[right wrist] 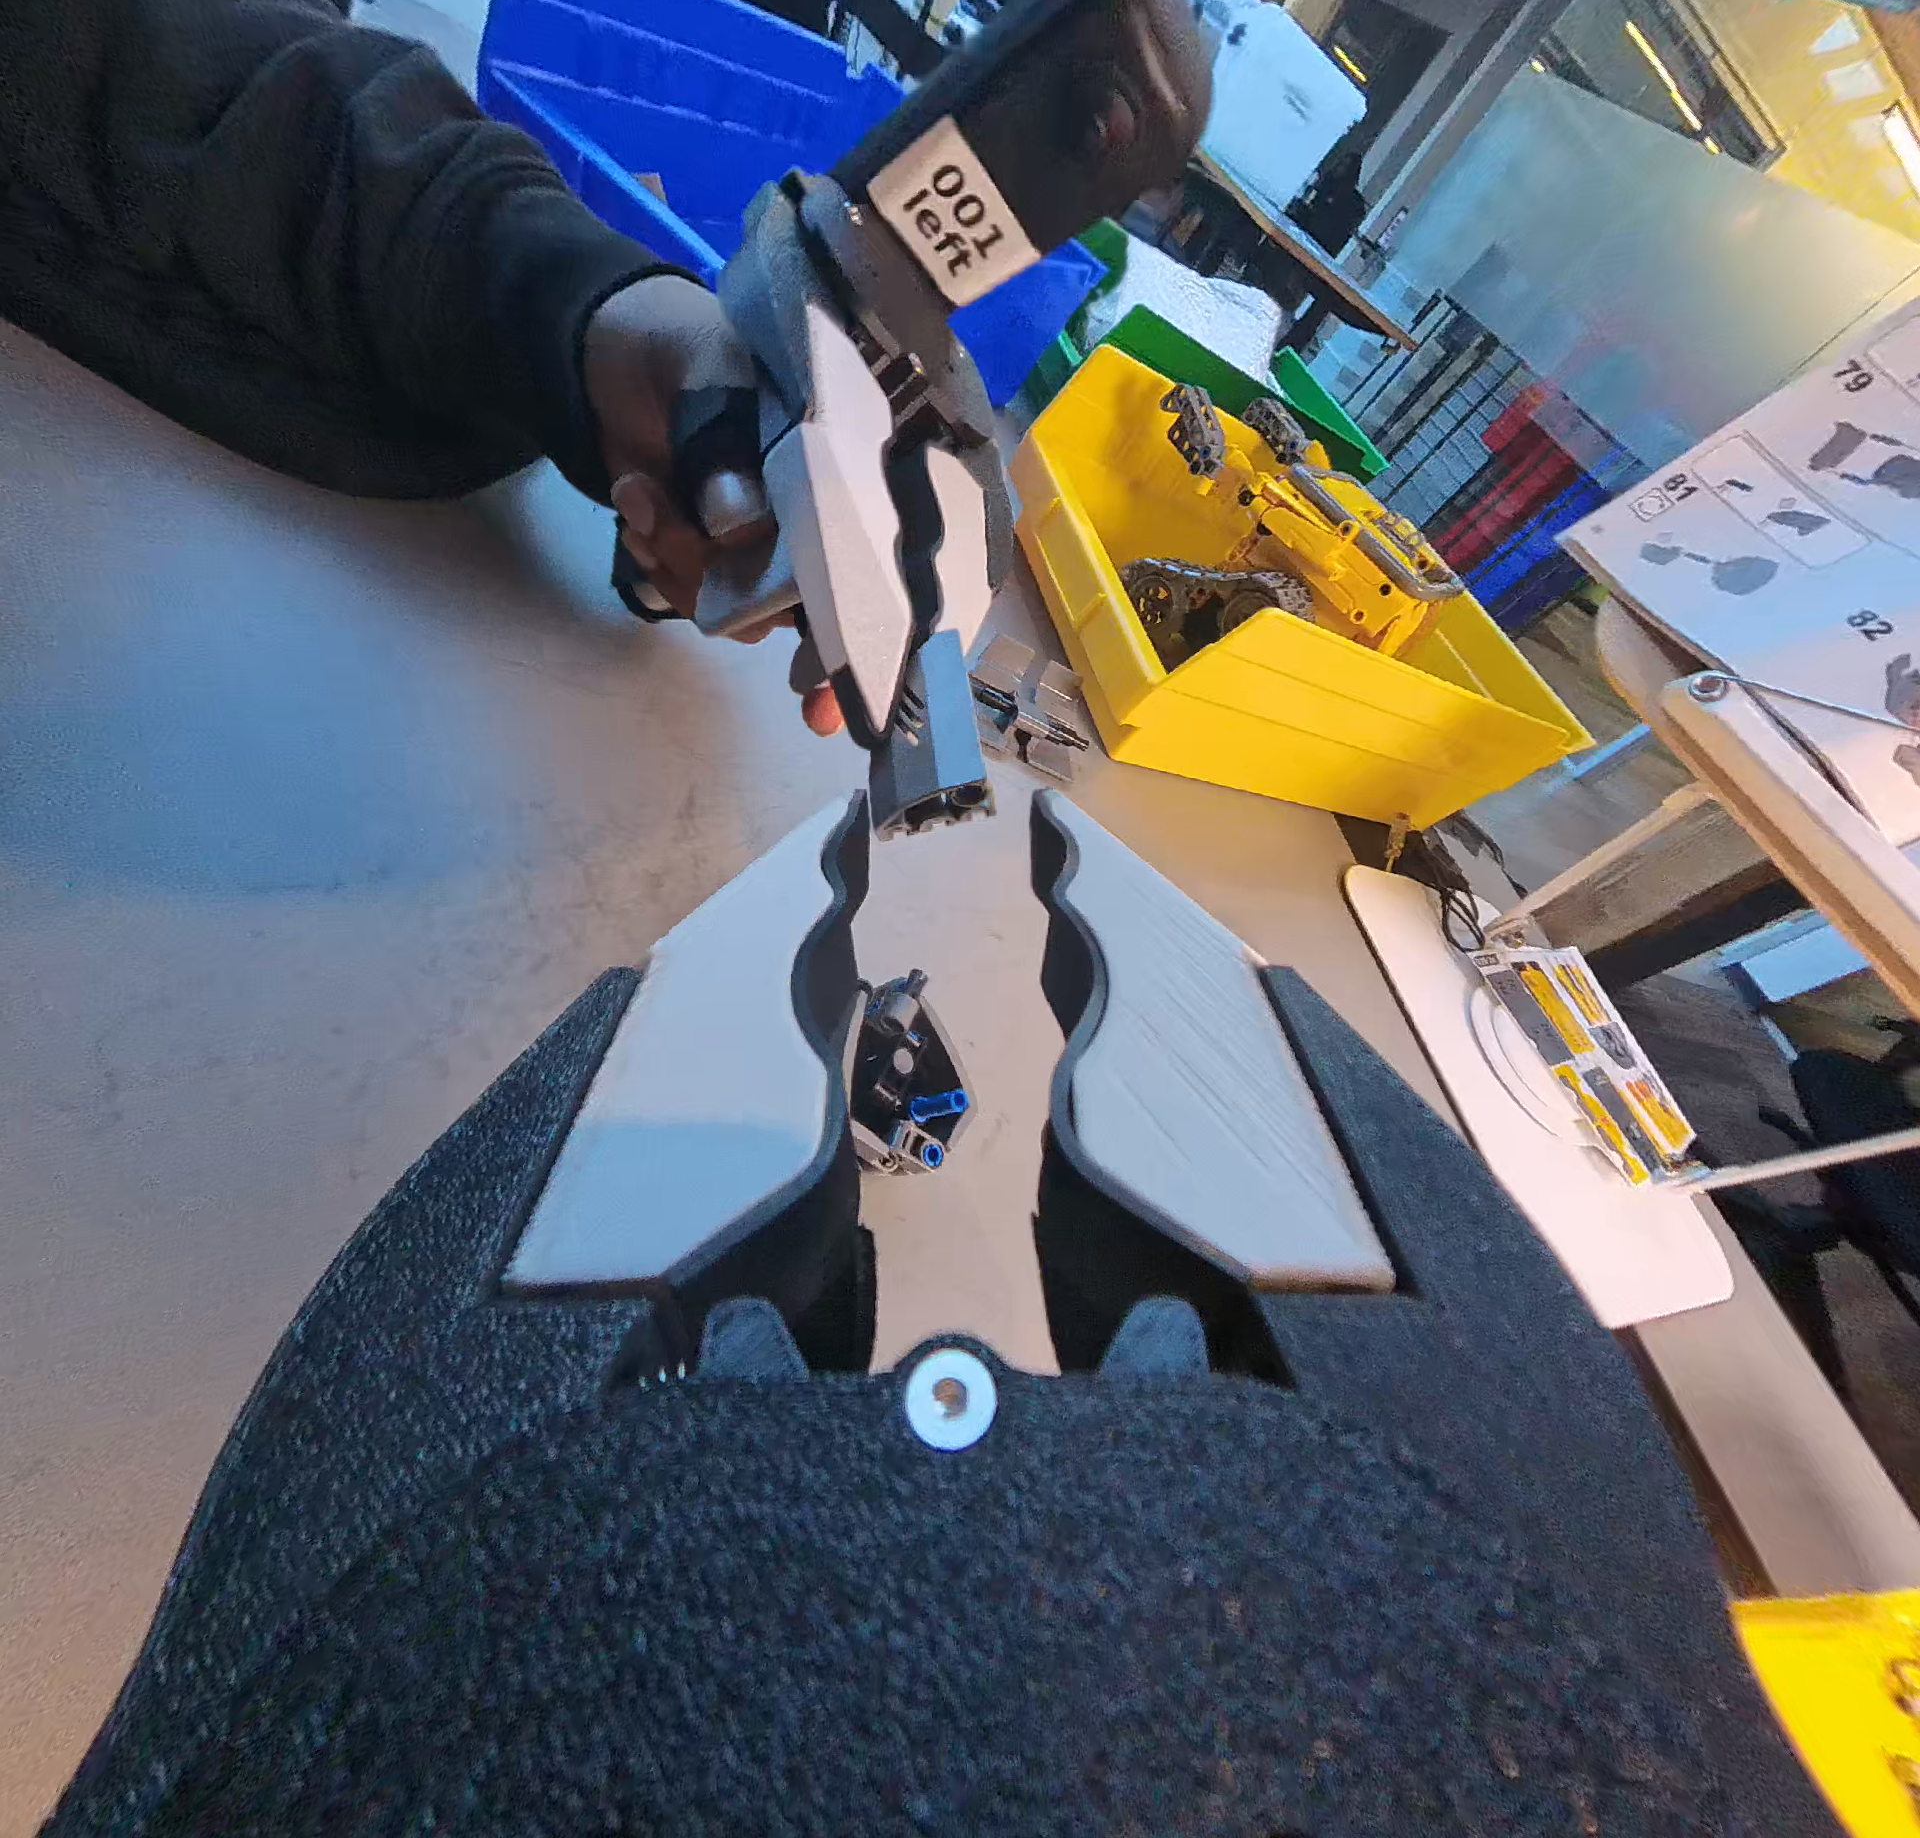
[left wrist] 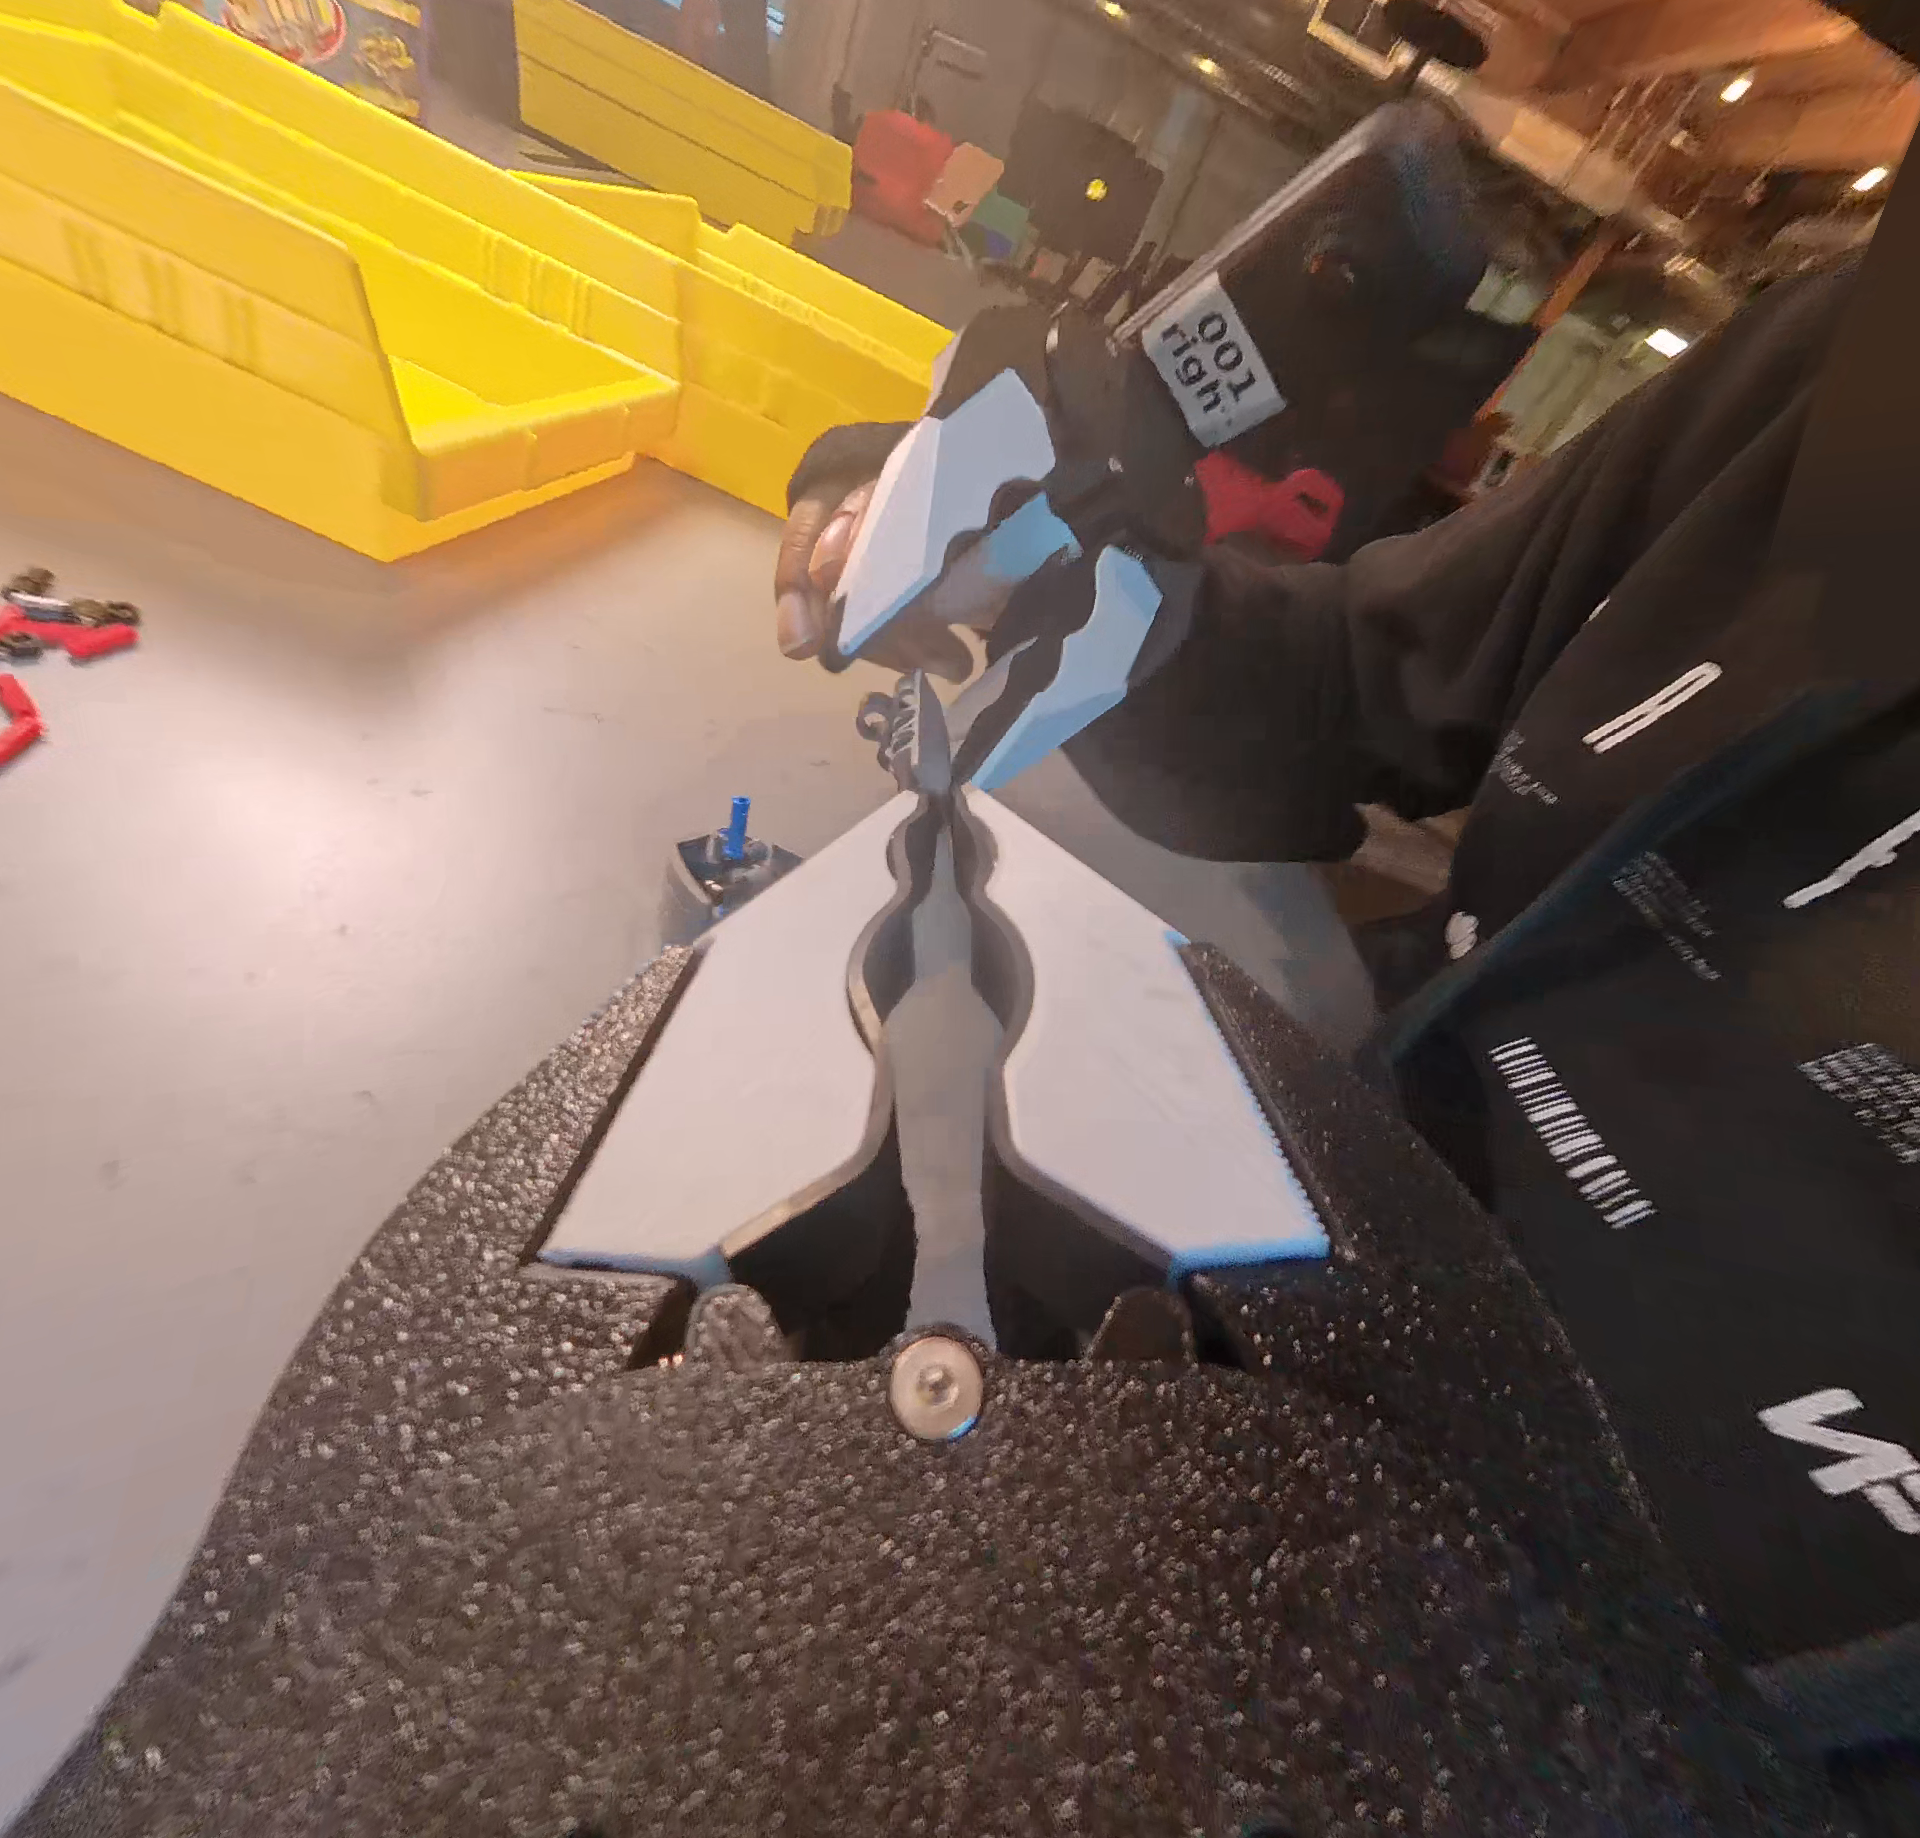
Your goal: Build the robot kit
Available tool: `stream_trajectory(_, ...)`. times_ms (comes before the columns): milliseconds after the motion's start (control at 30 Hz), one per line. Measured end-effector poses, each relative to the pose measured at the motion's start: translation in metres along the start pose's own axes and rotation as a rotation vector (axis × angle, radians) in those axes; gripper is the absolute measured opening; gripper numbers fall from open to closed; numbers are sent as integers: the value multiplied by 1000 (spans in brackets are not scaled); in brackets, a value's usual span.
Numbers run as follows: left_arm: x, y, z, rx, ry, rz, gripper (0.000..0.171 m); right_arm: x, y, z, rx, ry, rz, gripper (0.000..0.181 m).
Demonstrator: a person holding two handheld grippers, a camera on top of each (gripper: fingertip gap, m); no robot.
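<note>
My left gripper (left wrist: 940, 801) is shut on a thin grey building-toy panel (left wrist: 928, 749), seen edge-on here. In the right wrist view the left gripper (right wrist: 883, 718) hangs above the table and the grey panel (right wrist: 930, 739) sticks down from its tips. My right gripper (right wrist: 951, 817) is open, its fingertips on either side of the panel's lower end without touching it. It also shows in the left wrist view (left wrist: 920, 713), held by a hand in a black sleeve. A small dark assembly with blue pins (right wrist: 904, 1092) lies on the table below; it also shows in the left wrist view (left wrist: 727, 853).
Yellow bins (left wrist: 312, 334) stand at the back and red pieces (left wrist: 62, 635) lie to the left. A yellow bin (right wrist: 1299, 728) holds a yellow tracked model (right wrist: 1309, 541). Grey pieces (right wrist: 1029, 697) lie beside it. A blue bin (right wrist: 675, 95), a green bin (right wrist: 1195, 354) and an instruction booklet (right wrist: 1787, 500) are around. The grippers are tip to tip, or close to it.
</note>
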State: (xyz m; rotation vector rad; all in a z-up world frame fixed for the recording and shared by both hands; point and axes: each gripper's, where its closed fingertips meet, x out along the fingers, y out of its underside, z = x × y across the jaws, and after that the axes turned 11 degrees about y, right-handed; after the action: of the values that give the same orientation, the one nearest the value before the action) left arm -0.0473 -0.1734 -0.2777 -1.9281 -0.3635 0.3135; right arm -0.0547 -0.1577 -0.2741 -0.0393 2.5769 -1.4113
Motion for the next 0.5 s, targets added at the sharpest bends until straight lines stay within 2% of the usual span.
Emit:
stream_trajectory(100, -1, -3, 1, 208, -93, 50, 1, -4, -3, -3, 28, -11, -16, 31)
stream_trajectory(267, -1, 5, 7, 613, -288, 267, 1, -6, -2, 2, 136, -76, -20, 31)
stream_trajectory(367, 4, 8, 3, 703, -301, 307, 1, -5, -2, 3, 194, -97, -25, 29)
stream_trajectory(500, 4, 13, 6, 717, -316, 346, 1, -2, 0, 7, 174, -99, -7, 17)
